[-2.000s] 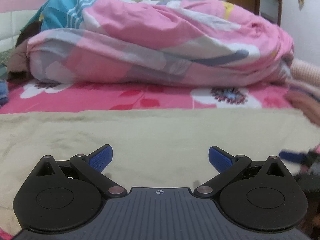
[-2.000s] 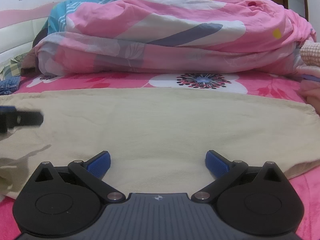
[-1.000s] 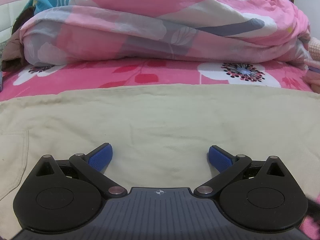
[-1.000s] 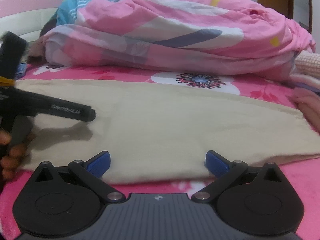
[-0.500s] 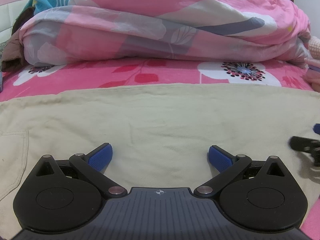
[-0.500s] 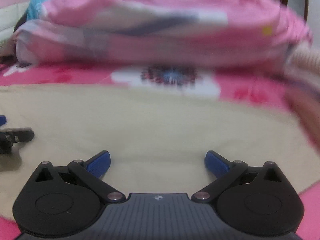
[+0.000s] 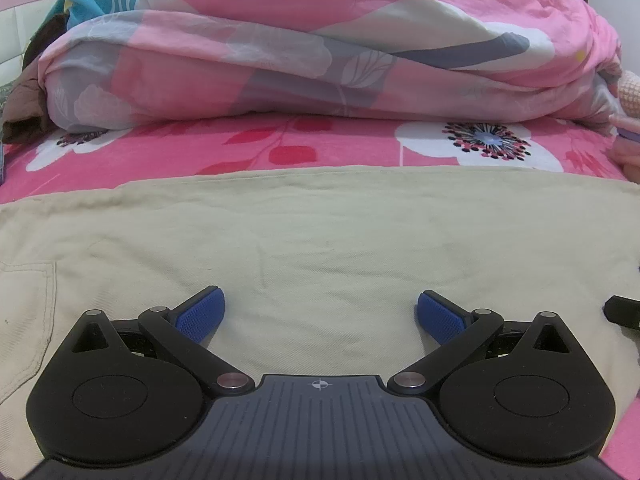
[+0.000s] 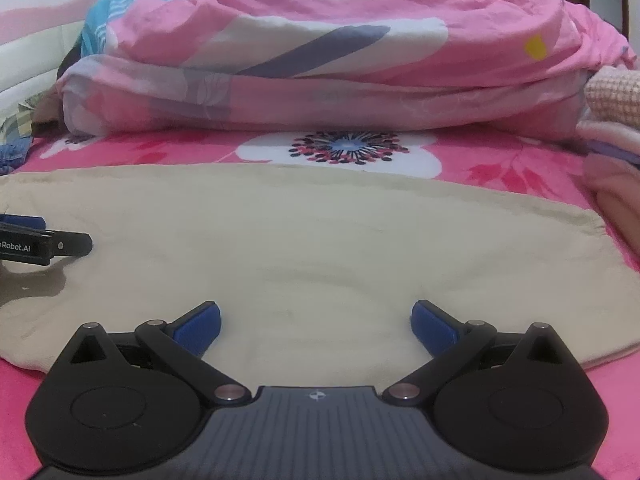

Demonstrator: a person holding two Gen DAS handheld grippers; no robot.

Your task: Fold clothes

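Nearest to us, the left gripper [image 7: 319,314] has its blue fingers [image 7: 200,314] spread wide apart, and they hold nothing. The right gripper [image 8: 316,322] is the same, wide apart and holding nothing. Both hang low over the beige trousers [image 7: 320,240], which lie flat and spread out on the bed [image 7: 248,148]. A sewn pocket [image 7: 28,304] shows on the left side. The cloth looks soft and light and a bit thick, so it will likely bend and flop and not break. I think the best places to pinch are the near edge and the end at the right [image 8: 596,228], one for each gripper. Farther back a big pink quilt [image 7: 320,52] is piled up on the bed.
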